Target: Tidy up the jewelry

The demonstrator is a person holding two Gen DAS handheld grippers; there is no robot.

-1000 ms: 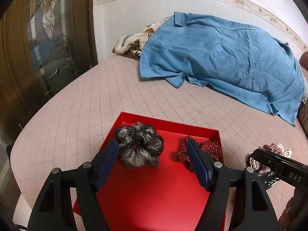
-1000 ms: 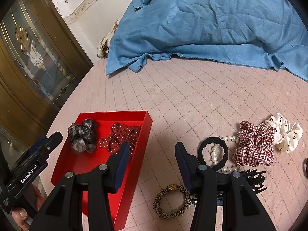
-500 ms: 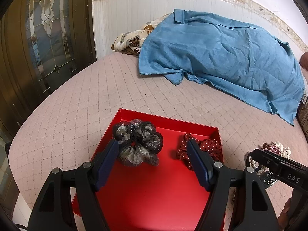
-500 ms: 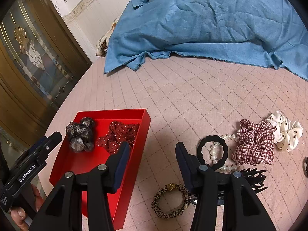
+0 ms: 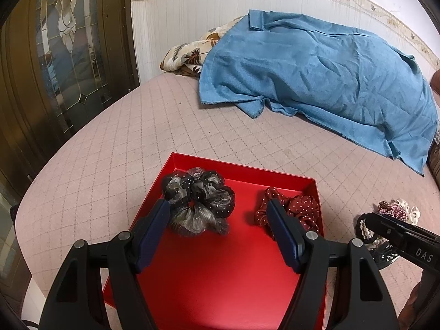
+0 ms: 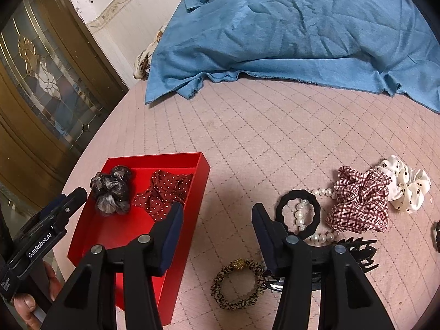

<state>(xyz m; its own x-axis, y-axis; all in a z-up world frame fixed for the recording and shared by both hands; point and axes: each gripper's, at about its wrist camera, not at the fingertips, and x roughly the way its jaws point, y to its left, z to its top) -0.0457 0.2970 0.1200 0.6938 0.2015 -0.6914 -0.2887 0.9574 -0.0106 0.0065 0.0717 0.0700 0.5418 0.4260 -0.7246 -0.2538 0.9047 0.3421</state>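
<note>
Right gripper: jaws apart with nothing between them, and they have just been opening a little; it hangs over the bed just right of the red box.
Left gripper: jaws wide, gripping nothing, poised over the red box with the black scrunchie just beyond its tips.
Step in hand: by my reading, choosing the next loose piece to carry into the red box.
Nearest pick: the leopard hair tie, right of the red box and closest to the right gripper; come down over one side of the ring so one finger lands inside it and one outside, then close on the band.
Next out: the black hair tie and pearl strand lie tangled right of the red box; pinching the band alone would probably drag the pearls along, so lift slowly.
Further right of the red box: the plaid scrunchie touches the white dotted scrunchie; grip the outer fold of one so the other is left lying.
In the red box: the black scrunchie at its far left, the dark red dotted scrunchie at its far right; the near floor is bare, so put new pieces there.
Hard to make out: the black claw clip is half hidden behind the right gripper's finger, and something shiny lies below it.
Cut off: a dark object at the right edge of the right wrist view cannot be identified.
Hidden: whatever lies under the blue cloth, far beyond the red box.
</note>
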